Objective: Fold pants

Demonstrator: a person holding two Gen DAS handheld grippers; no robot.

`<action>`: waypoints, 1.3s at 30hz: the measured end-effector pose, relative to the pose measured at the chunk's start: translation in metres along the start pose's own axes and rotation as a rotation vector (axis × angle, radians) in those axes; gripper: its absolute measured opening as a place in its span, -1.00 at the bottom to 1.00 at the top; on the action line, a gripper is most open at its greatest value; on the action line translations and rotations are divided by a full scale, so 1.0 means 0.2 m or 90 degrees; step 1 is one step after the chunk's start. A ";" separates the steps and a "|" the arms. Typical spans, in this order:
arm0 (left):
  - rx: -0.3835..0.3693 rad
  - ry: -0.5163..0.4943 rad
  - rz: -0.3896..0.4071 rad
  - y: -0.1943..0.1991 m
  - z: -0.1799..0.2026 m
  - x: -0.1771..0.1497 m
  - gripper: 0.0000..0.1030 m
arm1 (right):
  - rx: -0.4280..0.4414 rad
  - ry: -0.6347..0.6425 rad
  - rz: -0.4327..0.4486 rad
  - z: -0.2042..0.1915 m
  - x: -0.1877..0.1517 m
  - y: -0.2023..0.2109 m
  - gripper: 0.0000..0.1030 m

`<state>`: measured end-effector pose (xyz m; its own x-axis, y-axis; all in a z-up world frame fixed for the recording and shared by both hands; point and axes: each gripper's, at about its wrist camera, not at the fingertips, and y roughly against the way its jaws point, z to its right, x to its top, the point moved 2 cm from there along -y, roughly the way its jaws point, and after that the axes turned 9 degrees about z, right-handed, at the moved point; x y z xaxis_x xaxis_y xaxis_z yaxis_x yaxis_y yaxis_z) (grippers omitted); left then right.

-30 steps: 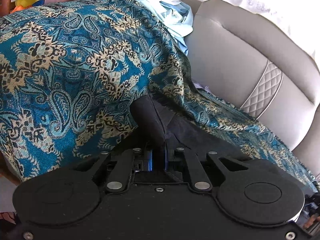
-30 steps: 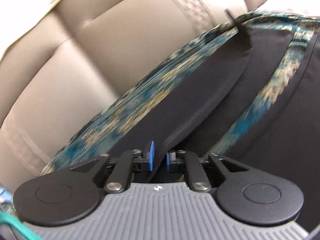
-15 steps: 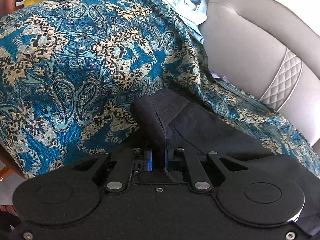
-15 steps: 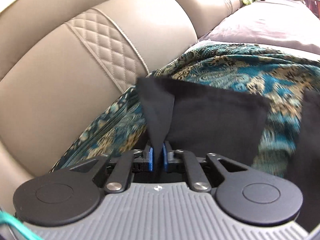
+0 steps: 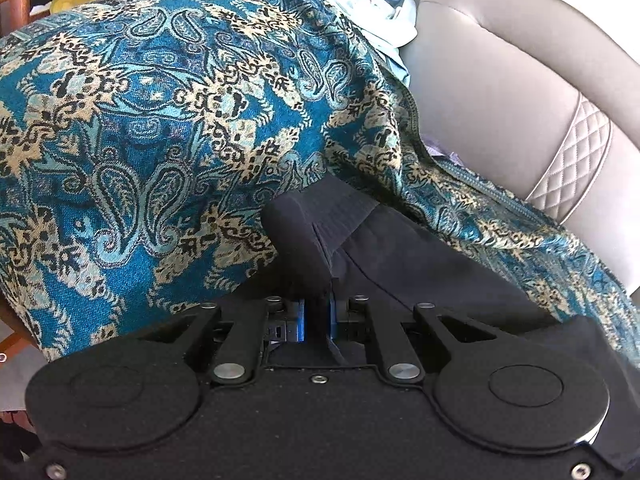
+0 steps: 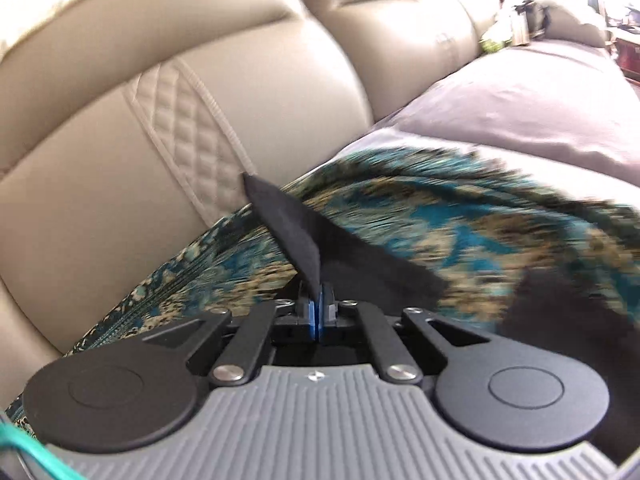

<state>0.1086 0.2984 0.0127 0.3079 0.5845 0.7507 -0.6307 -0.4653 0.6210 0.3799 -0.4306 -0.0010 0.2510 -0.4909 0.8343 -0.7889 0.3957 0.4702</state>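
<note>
Left wrist view: the left gripper [image 5: 316, 316] has its blue pads nearly together, pinching a thick fold of the black pants [image 5: 400, 256] at what looks like the ribbed waistband. The fold rises between the pads and spreads to the right over the blue paisley throw [image 5: 160, 120] that covers the sofa [image 5: 500, 100]. Pale blue cloth [image 5: 384, 12] lies bunched behind the throw, against the sofa back.

Right wrist view: the right gripper [image 6: 316, 312] has just been closing and now its pads stand together, clamped on a thin corner of the pants [image 6: 296, 232]. The corner stands up from the pads as a dark pointed flap, its tip in front of the quilted strip on the sofa back [image 6: 120, 140]. More black fabric lies to the right on the throw [image 6: 460, 232], which is blurred here. A mauve cloth [image 6: 520, 108] covers the seat beyond the throw.
</note>
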 end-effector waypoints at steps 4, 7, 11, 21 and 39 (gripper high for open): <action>-0.015 -0.009 0.001 0.02 -0.02 0.02 -0.81 | -0.036 -0.011 0.033 0.21 0.03 0.23 -0.92; -0.022 -0.023 -0.005 0.02 -0.04 0.02 -0.81 | -0.068 -0.030 0.026 0.39 0.01 0.36 -0.93; -0.028 -0.045 -0.011 0.03 -0.06 -0.01 -0.81 | -0.106 -0.045 0.003 0.57 -0.06 0.46 -0.93; -0.024 -0.092 -0.027 0.05 -0.08 -0.09 -0.79 | -0.144 -0.070 -0.026 0.83 -0.20 0.61 -0.93; 0.004 -0.130 -0.016 0.02 -0.11 -0.16 -0.58 | -0.158 0.010 -0.081 0.91 -0.27 0.66 -0.49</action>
<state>0.0806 0.2928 -0.0148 0.4618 0.4487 0.7651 -0.6173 -0.4568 0.6405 0.1597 -0.4934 -0.0373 0.3491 -0.5374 0.7677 -0.5896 0.5109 0.6256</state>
